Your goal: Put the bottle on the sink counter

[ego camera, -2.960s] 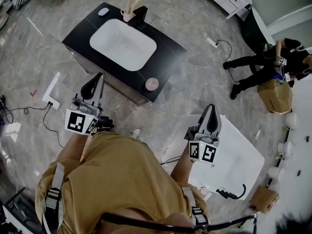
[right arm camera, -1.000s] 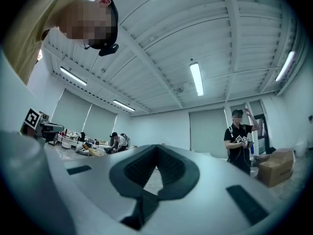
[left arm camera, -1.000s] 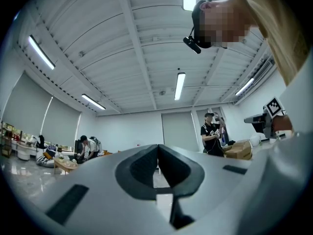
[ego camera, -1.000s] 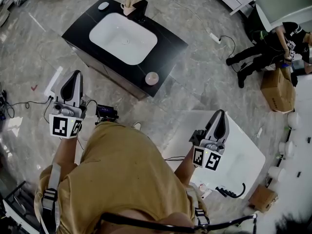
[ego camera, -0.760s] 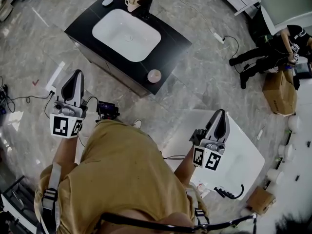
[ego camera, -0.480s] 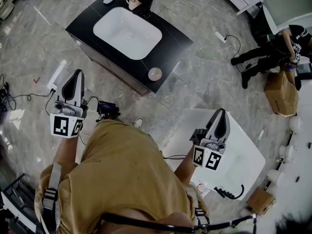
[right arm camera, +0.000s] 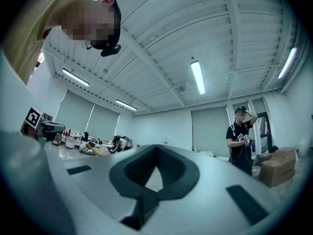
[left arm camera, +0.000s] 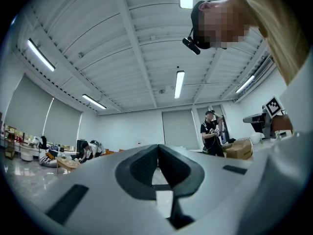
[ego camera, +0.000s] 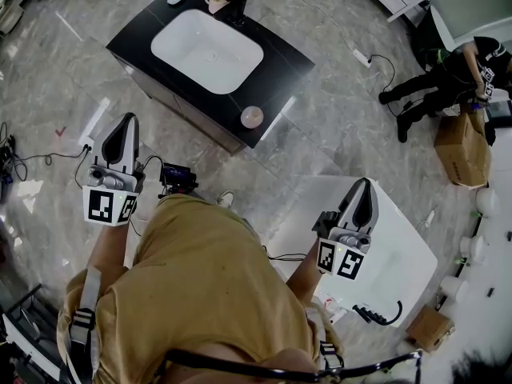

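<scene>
Bottle (ego camera: 252, 117): it is seen only from above, as a round pinkish shape. It stands on the near corner of the counter (ego camera: 280, 54), ahead of the left gripper (ego camera: 127, 123) and off to its right, well apart from both grippers.
Left gripper: the jaws are closed tip to tip and nothing is held between them. It is carried over the floor, beside the near edge of the counter.
Right gripper (ego camera: 362, 185): the jaws are pressed together and empty. It is held above a white table (ego camera: 400, 254), with the bottle far ahead of it and to its left.
Counter: it is black, with a white basin (ego camera: 206, 51) set in it. Beyond the basin, at the side farthest from the grippers, a faucet (ego camera: 234, 5) and a cup (ego camera: 213, 0) are seen.
Background: a person (ego camera: 448, 78) is bent beside a box (ego camera: 462, 146), far to the right of the right gripper.
</scene>
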`<state>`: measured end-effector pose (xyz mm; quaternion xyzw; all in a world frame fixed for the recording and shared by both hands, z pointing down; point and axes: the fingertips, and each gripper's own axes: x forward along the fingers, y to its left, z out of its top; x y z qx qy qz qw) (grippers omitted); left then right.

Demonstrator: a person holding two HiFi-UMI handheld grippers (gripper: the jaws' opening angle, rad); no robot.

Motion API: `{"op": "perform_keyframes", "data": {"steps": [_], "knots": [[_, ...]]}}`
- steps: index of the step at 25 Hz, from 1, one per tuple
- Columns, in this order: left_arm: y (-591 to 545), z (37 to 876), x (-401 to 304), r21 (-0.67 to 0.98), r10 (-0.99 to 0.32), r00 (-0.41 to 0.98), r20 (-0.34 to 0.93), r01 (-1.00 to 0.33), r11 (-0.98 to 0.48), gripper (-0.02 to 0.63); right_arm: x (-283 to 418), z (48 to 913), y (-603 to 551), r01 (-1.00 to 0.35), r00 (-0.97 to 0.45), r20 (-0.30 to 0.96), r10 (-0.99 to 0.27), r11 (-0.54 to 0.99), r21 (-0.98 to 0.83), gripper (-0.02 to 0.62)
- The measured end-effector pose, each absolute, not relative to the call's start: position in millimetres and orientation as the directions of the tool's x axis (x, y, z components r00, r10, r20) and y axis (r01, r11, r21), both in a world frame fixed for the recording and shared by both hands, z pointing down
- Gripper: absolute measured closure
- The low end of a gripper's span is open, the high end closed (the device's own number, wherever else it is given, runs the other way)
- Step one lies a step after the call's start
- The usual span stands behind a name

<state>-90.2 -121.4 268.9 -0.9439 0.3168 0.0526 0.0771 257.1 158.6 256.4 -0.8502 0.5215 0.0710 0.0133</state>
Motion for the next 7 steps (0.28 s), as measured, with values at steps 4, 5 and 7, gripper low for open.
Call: {"op": "perform_keyframes", "data": {"steps": [4,5,7], "knots": [[-115.9,271.2,-90.1,-0.114,-0.590,0.794,-0.146,-0.606,-0.788,0.600,256.5,258.3,162.8,-0.890,0.444,-0.138,-0.885,-0.454,0.051,0.591],[-114.7,271.0,-90.3,-0.113,-0.589,0.795,-0.146,-0.605,-0.788,0.600,256.1,258.3,163.5,-0.890,0.443,-0.138,-0.886,-0.453,0.051,0.591],[-112.5,269.9,-90.5,-0.113,-0.589,0.795,-0.147,-0.605,-0.788,0.600,255.2,257.8,164.7,-0.891,0.441,-0.137,-0.887,-0.451,0.051,0.591]]}}
